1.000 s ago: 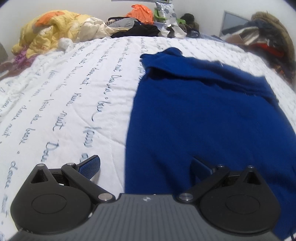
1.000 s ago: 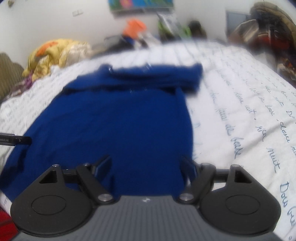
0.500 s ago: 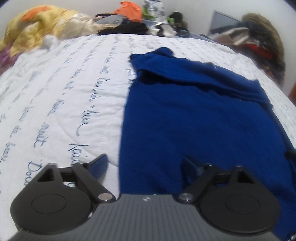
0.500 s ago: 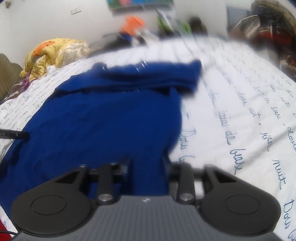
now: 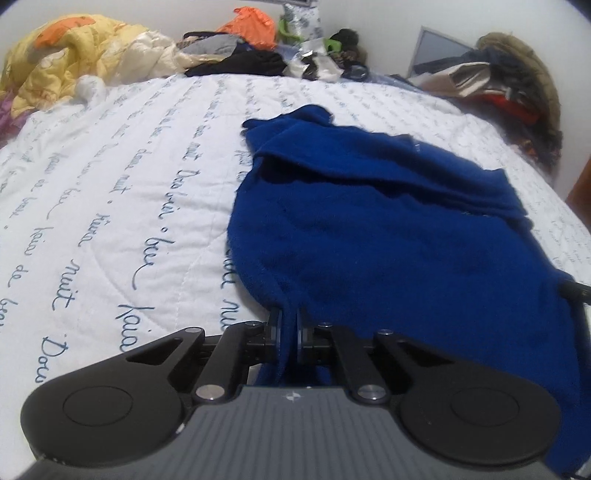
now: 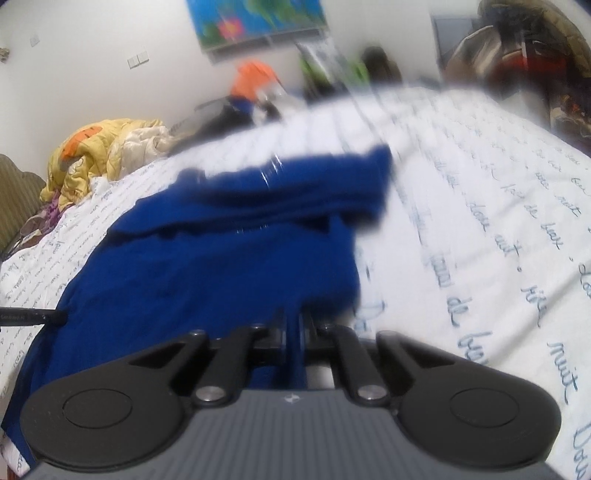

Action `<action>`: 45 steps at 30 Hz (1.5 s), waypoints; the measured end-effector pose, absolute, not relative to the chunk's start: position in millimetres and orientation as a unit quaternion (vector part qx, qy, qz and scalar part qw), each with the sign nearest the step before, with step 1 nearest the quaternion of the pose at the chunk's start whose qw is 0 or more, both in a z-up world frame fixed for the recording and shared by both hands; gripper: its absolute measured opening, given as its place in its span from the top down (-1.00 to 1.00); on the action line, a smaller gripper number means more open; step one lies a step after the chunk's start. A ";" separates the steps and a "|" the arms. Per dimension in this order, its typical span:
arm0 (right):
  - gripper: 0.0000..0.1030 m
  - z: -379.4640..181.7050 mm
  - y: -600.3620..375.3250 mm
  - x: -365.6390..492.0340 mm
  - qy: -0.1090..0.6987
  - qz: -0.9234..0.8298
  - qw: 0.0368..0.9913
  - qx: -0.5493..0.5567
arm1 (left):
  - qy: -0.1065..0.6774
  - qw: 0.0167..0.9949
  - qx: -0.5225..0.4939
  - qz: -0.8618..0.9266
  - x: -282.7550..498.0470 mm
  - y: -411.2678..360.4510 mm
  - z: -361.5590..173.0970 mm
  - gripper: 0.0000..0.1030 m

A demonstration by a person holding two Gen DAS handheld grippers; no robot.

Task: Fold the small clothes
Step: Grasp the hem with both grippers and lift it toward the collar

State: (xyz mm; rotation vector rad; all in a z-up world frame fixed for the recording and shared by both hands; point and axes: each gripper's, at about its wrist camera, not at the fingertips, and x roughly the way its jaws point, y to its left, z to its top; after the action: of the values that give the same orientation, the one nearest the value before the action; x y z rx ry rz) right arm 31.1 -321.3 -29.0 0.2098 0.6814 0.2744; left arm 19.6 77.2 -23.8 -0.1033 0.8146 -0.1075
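Pinching the near hem of the blue garment (image 5: 388, 236) at 6 o'clock with the left gripper (image 5: 289, 325), jaws just having closed tight on the cloth. Clamping the same hem at 6 o'clock with the right gripper (image 6: 294, 325), likewise just closed. Lying spread across the white script-printed bedspread (image 5: 110, 192), toward 12 o'clock. Piling up at 11 o'clock, a yellow quilt (image 5: 62, 55).

garment (image 5: 388, 236): solid royal blue
bedspread (image 5: 122, 192): white, blue cursive script
quilt (image 5: 66, 59): yellow, orange patches
poster (image 6: 255, 22): blue, green, pink
grippers: black, grey
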 end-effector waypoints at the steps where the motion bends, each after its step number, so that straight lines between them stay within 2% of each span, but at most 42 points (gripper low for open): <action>1: 0.87 -28.8 -321.5 33.5 0.338 0.143 0.924 0.107 | 0.398 0.914 -0.047 -0.062 16.6 76.7 -23.0 0.71; 2: 0.87 -29.5 -323.6 34.7 0.344 0.155 0.919 0.114 | 0.398 0.914 -0.042 -0.067 12.4 76.7 -22.3 0.33; 3: 0.82 -30.2 -325.8 34.0 0.352 0.161 0.914 0.122 | 0.400 0.913 -0.037 -0.071 7.1 77.5 -21.8 0.03; 4: 0.79 -30.2 -328.7 33.0 0.361 0.162 0.909 0.128 | 0.399 0.913 -0.033 -0.075 0.5 79.2 -20.9 -0.54; 5: 0.71 -30.7 -332.9 30.5 0.369 0.167 0.904 0.135 | 0.392 0.916 -0.030 -0.081 -8.2 81.4 -19.4 -0.74; 8: 0.39 -31.5 -350.3 16.4 0.388 0.197 0.884 0.170 | 0.385 0.916 -0.019 -0.109 -31.4 87.8 -14.6 -0.72; 10: 0.39 -31.4 -358.6 4.0 0.404 0.219 0.870 0.178 | 0.390 0.911 -0.033 -0.129 -43.4 96.1 -15.2 -0.72; 16: 0.39 -34.9 -371.9 -31.9 0.453 0.280 0.829 0.173 | 0.444 0.874 -0.094 -0.176 -62.4 121.8 -32.0 -0.44; 25: 0.40 -46.8 -385.2 -49.5 0.492 0.331 0.775 0.218 | 0.446 0.861 -0.106 -0.220 -82.5 123.9 -36.4 -0.42; 30: 0.37 -54.6 -364.9 -49.5 0.494 0.365 0.752 0.239 | 0.454 0.837 -0.172 -0.254 -77.8 116.1 -47.4 0.10; 32: 0.36 -55.4 -357.1 -46.3 0.489 0.367 0.752 0.246 | 0.461 0.829 -0.186 -0.257 -74.2 112.5 -51.4 0.51; 33: 0.36 -54.2 -354.3 -45.9 0.485 0.367 0.756 0.243 | 0.468 0.823 -0.192 -0.258 -71.8 110.8 -53.3 0.58; 35: 0.42 -48.3 -349.4 -46.4 0.480 0.358 0.769 0.222 | 0.469 0.822 -0.192 -0.259 -70.7 107.3 -53.7 0.70; 36: 0.59 -44.0 -346.1 -48.1 0.478 0.350 0.780 0.202 | 0.469 0.826 -0.185 -0.254 -71.3 105.2 -52.5 0.74; 38: 0.75 -37.2 -345.0 -56.0 0.478 0.329 0.800 0.157 | 0.464 0.833 -0.172 -0.248 -74.5 101.6 -50.4 0.76; 41: 0.73 -23.7 -346.6 -63.3 0.461 0.325 0.815 0.132 | 0.459 0.841 -0.155 -0.242 -77.1 97.7 -48.2 0.76; 43: 0.43 -20.7 -352.7 -64.0 0.472 0.315 0.815 0.120 | 0.461 0.840 -0.149 -0.245 -77.4 97.5 -48.1 0.74; 44: 0.12 -21.4 -354.5 -64.3 0.477 0.305 0.816 0.116 | 0.463 0.837 -0.156 -0.247 -76.1 99.4 -48.9 0.71; 45: 0.00 -23.1 -357.5 -65.2 0.480 0.298 0.817 0.114 | 0.465 0.833 -0.164 -0.251 -74.9 102.1 -50.3 0.66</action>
State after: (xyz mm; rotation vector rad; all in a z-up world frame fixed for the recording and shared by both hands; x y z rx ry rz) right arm -65.2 -357.5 -23.1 0.2437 1.0228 0.6351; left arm -74.9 102.1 -50.3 -0.3477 0.9852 -0.5314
